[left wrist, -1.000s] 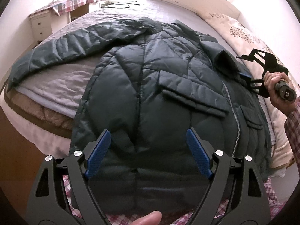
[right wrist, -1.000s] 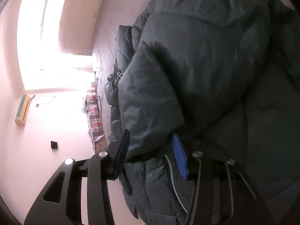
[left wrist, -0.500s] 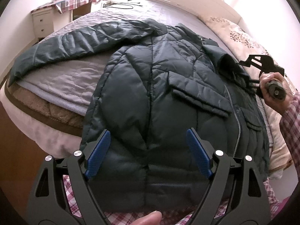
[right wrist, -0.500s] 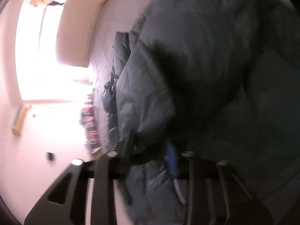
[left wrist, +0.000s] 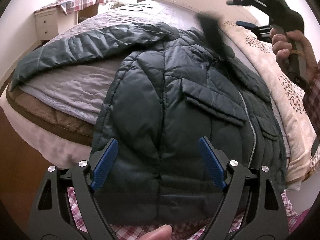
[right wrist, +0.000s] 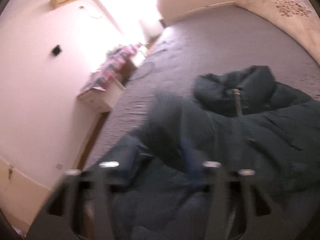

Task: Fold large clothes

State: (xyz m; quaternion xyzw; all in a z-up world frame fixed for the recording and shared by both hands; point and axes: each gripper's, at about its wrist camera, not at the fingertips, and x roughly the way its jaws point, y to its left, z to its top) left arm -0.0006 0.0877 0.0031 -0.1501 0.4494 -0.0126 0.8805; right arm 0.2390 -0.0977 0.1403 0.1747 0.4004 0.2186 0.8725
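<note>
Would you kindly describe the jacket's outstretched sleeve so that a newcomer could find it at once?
Start at the bed with its grey quilted cover. A dark teal puffer jacket lies across it. The sleeve reaches out from the jacket's shoulder toward the bed's left edge, the only part lying flat and alone on the grey cover.

From my right camera, everything is smeared by blur. The dark green jacket [right wrist: 260,132] lies on the grey bed [right wrist: 210,46], collar toward the headboard. My right gripper [right wrist: 160,168] hangs over the jacket, its fingers just spread apart, with nothing clearly gripped. A white nightstand [right wrist: 100,98] stands beside the bed.
</note>
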